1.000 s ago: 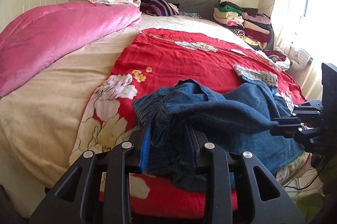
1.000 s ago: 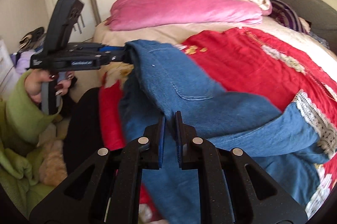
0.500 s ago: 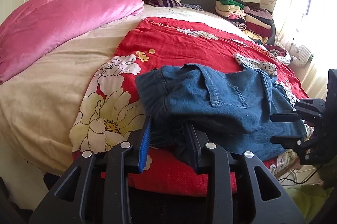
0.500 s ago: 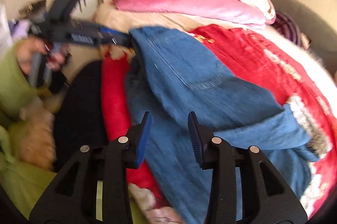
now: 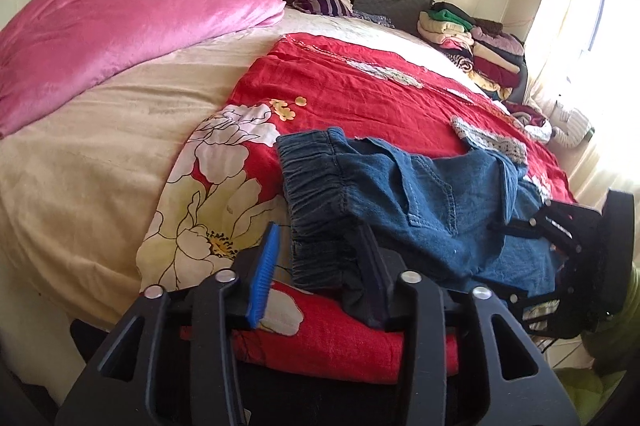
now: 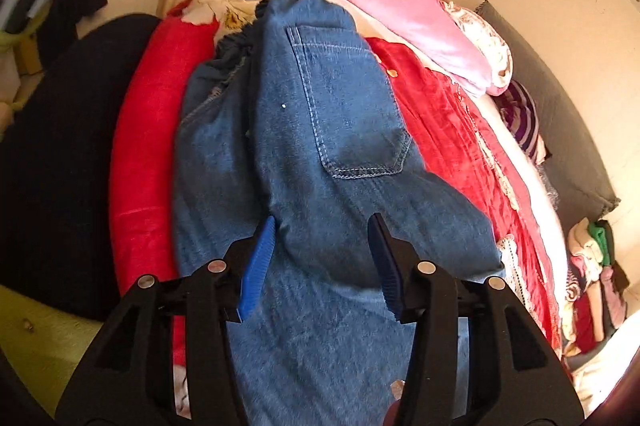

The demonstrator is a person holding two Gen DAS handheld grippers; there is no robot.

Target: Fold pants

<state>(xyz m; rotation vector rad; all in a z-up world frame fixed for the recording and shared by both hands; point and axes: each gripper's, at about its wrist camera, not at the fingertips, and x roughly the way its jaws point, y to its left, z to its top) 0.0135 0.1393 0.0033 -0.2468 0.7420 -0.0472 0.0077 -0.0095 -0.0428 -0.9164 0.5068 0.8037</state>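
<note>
Left gripper (image 5: pixel 316 266): jaws parted and just been opening; the elastic waistband (image 5: pixel 316 193) of the pants (image 5: pixel 432 209) lies between them, the blue pad clear of the cloth, the dark pad against or just beside it, so this reads as let go rather than gripped. Right gripper (image 6: pixel 322 258): jaws likewise parted and just been opening, a raised hump of denim between them; neither pad visibly presses on it. Landmark for places: the red floral cover (image 5: pixel 360 93) on the bed. The pants lie on the near end of that cover, at the bed's edge, waistband toward the pink duvet (image 5: pixel 120 33) side, back pocket (image 6: pixel 352 105) facing up. Judged progress: one fold along the length looks laid down, one half over the other, and both ends set down. Remaining: denim is rumpled and humped, lower legs bunched toward the window side of the cover; smoothing and at least one crosswise fold appear still to be done. Stack of folded clothes (image 5: pixel 476 45) sits at the far corner beyond the cover.
</note>
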